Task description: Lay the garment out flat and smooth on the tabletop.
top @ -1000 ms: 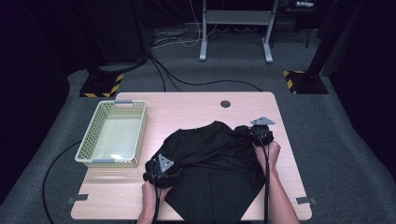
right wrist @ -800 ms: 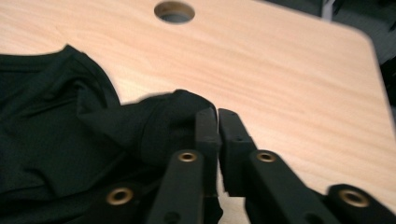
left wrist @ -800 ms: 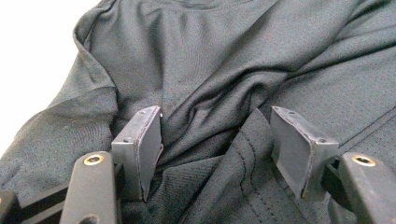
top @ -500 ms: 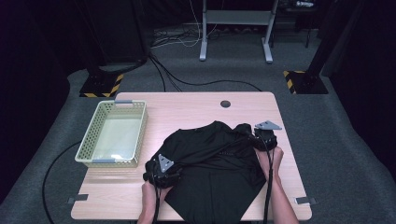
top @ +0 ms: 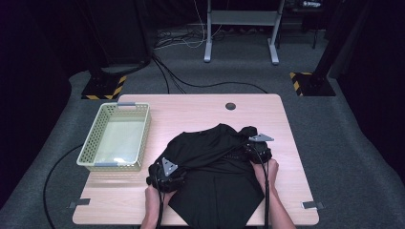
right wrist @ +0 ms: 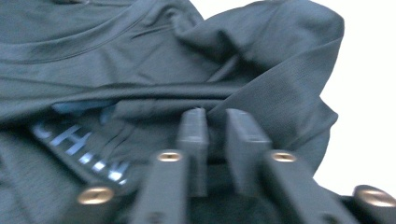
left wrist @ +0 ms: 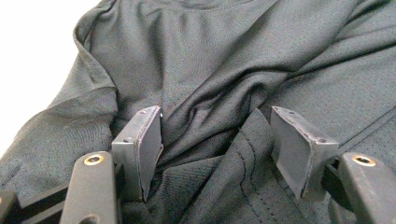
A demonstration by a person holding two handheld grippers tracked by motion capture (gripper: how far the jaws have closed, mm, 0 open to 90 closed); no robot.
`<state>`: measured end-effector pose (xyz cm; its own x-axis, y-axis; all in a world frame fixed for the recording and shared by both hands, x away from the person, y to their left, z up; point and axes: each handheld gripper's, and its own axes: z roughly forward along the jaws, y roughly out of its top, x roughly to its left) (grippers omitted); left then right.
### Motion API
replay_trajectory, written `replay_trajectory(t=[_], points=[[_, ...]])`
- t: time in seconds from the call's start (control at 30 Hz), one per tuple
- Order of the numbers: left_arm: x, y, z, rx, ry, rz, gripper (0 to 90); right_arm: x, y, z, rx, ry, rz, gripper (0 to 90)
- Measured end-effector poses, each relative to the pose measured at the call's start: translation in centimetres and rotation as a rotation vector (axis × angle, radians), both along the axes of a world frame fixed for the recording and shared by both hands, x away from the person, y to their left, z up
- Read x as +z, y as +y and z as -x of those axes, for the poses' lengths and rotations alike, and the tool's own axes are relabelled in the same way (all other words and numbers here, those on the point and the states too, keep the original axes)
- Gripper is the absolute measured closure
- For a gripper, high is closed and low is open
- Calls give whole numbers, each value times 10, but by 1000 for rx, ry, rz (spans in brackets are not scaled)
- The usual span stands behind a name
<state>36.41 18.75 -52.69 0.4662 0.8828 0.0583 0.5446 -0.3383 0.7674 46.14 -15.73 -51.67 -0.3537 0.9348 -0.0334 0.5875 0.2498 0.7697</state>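
A black T-shirt lies crumpled on the right half of the wooden table. My left gripper sits at the shirt's left edge. In the left gripper view it is open, jaws wide apart, with a stitched hem fold of the shirt lying between them. My right gripper is at the shirt's upper right bulge. In the right gripper view its jaws are nearly together with dark cloth of the shirt pinched in the narrow gap. White lettering shows on the fabric at the left.
A pale green plastic basket stands on the table's left side, with nothing in it. A round cable hole is near the far edge. Bare wood lies along the far side and right edge. Beyond the table are a metal stand and floor cables.
The right gripper first crept outward, then drew back toward the person and inward, taking the shirt's upper right bulge with it. The left gripper has stayed in place.
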Motion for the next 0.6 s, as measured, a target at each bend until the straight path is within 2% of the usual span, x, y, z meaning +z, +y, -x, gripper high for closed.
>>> replay_trajectory(t=[0.07,0.17,0.23,0.27,0.3,0.37,0.47,0.53,0.6], points=[[0,0,0,0,0,0,354,1,-4,0,-16,-14,9,900],[0,0,0,0,0,0,354,7,-17,1,-48,-40,25,900],[0,0,0,0,-1,0,355,8,-22,0,-52,-26,6,900],[0,0,0,0,-1,-1,355,11,-29,0,-56,-20,-36,875],[0,0,0,0,-1,-1,355,11,-29,0,-56,-20,-36,875],[0,0,0,0,-1,0,355,12,-28,2,-26,3,-66,740],[0,0,0,0,-1,-1,354,8,-16,4,31,42,-85,585],[0,0,0,0,-1,-1,355,4,-4,3,67,72,-82,523],[0,0,0,0,-1,-1,355,0,6,1,72,85,-44,515]])
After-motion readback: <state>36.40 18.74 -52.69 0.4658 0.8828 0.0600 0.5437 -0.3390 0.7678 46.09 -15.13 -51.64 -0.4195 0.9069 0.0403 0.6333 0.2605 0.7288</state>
